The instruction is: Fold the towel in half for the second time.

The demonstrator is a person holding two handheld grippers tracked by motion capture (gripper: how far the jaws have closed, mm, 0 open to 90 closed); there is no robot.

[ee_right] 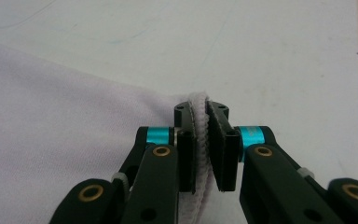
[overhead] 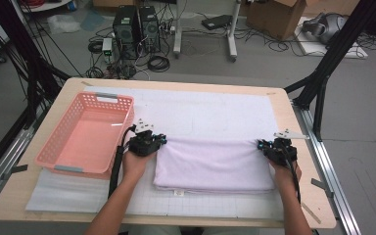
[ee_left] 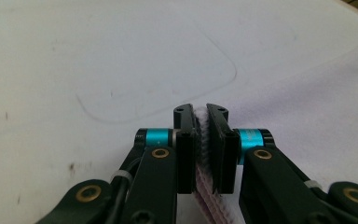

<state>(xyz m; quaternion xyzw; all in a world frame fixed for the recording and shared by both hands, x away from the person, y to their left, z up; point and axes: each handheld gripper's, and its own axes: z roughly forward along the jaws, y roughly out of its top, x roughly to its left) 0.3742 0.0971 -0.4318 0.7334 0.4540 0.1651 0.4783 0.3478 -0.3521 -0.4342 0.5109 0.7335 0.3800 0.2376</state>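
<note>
the left gripper [overhead: 162, 140] was clamped on the far left corner of the folded towel [overhead: 215, 164], the right gripper [overhead: 261, 144] pinching its far right corner. the towel lay between them, stretched back toward the person. left of the left gripper sat a pink basket [overhead: 54, 147]; beyond both, bare white mat [overhead: 210, 110].
</note>
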